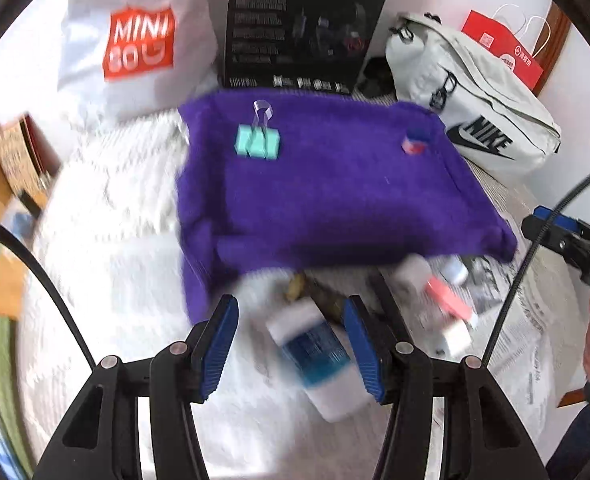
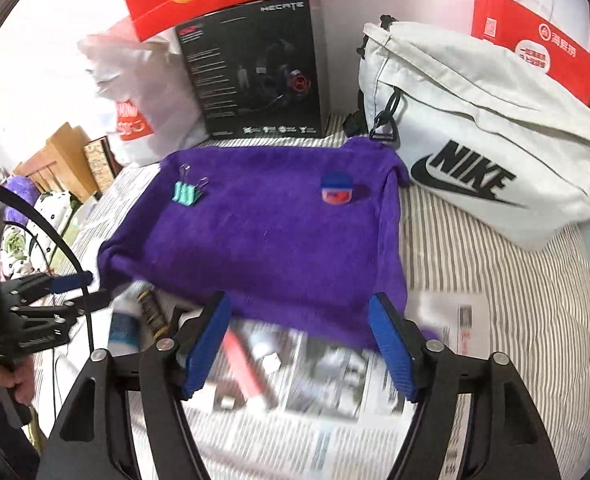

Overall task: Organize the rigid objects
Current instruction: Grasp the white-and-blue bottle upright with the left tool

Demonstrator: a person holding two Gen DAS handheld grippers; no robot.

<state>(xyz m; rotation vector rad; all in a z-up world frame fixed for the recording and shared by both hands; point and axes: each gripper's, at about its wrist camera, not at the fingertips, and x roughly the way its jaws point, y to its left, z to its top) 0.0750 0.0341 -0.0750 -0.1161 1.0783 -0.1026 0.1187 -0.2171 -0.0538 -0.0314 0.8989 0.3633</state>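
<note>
A purple cloth tray [image 1: 335,200] [image 2: 263,240] lies on the bed. On it sit a teal binder clip [image 1: 257,142] [image 2: 186,194] and a small red-and-blue cap-like piece [image 1: 415,142] [image 2: 336,190]. My left gripper [image 1: 291,346] is open, its jaws on either side of a white bottle with a blue label [image 1: 319,356], not closed on it. My right gripper [image 2: 299,344] is open and empty above a newspaper [image 2: 335,380], with a red pen-like stick [image 2: 243,364] just below. The left gripper also shows in the right wrist view [image 2: 75,280].
A white Nike bag [image 2: 475,140], a black Hecate box [image 2: 255,68], a white Miniso bag [image 1: 135,40] and red paper bags [image 2: 535,48] stand behind the tray. Small items [image 1: 447,296] lie on the newspaper in front. Wooden furniture [image 2: 63,156] is at left.
</note>
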